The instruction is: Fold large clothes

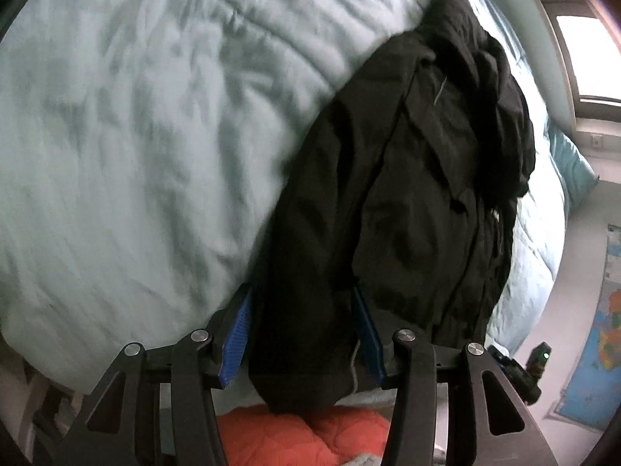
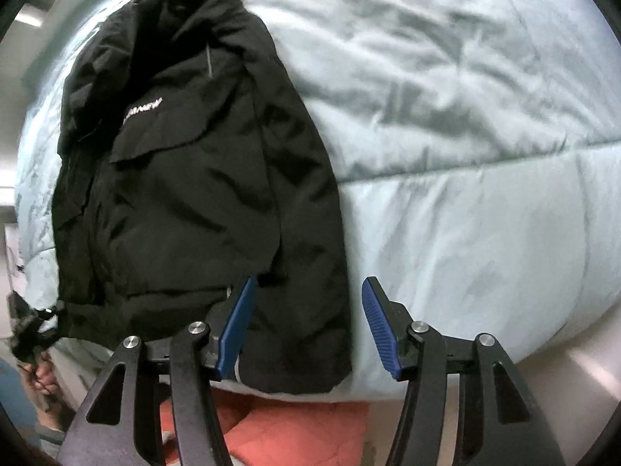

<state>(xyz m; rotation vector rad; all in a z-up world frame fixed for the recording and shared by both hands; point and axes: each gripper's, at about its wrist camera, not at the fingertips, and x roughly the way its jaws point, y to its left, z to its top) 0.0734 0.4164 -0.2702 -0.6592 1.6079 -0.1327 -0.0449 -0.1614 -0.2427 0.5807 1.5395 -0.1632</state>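
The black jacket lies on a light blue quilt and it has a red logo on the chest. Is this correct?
Not quite. The logo on the black jacket is white lettering, not red; the right wrist view shows it on the chest. The rest holds: the jacket lies on the light blue quilt. The only red-orange thing is a padded fabric below the bed edge.

1. Left wrist view: looks steeply down along the left gripper [image 1: 304,334], close over the near edge of the bed [image 1: 116,155], with the black jacket [image 1: 407,194] right of centre.
2. Right wrist view: the same steep, close look past the right gripper [image 2: 306,330], with the jacket [image 2: 186,194] left of centre.
3. Shared: jacket, pale bedcover, and the orange cloth [image 2: 295,427] below the bed edge.
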